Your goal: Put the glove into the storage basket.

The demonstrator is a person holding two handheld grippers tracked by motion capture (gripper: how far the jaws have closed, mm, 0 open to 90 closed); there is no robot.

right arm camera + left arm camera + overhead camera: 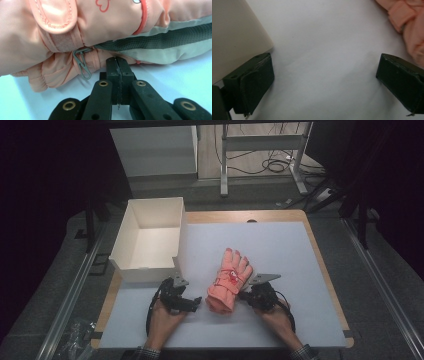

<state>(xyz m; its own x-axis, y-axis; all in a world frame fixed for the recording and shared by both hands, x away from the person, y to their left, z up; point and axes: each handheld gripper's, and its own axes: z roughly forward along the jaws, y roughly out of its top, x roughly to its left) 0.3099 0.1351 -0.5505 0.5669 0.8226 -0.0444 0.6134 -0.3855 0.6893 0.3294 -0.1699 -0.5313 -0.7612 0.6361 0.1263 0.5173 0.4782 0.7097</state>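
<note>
A pink glove (230,280) with a red heart mark lies flat mid-table, fingers pointing away and cuff toward the person. My right gripper (243,295) is at the glove's right side near the cuff. In the right gripper view its jaws are shut (117,61), with the tips against the glove (100,25) beside a small metal clip (82,63); no fabric shows between them. My left gripper (196,302) rests left of the cuff. In the left gripper view it is wide open (324,82) over bare mat, with the glove (412,30) beyond its right jaw.
An open white box (145,272) stands at the back left, and its corner (234,37) is close to my left gripper's left jaw. The pale mat (280,245) covers a wooden table, with free room to the right and front. Table legs and cables lie beyond.
</note>
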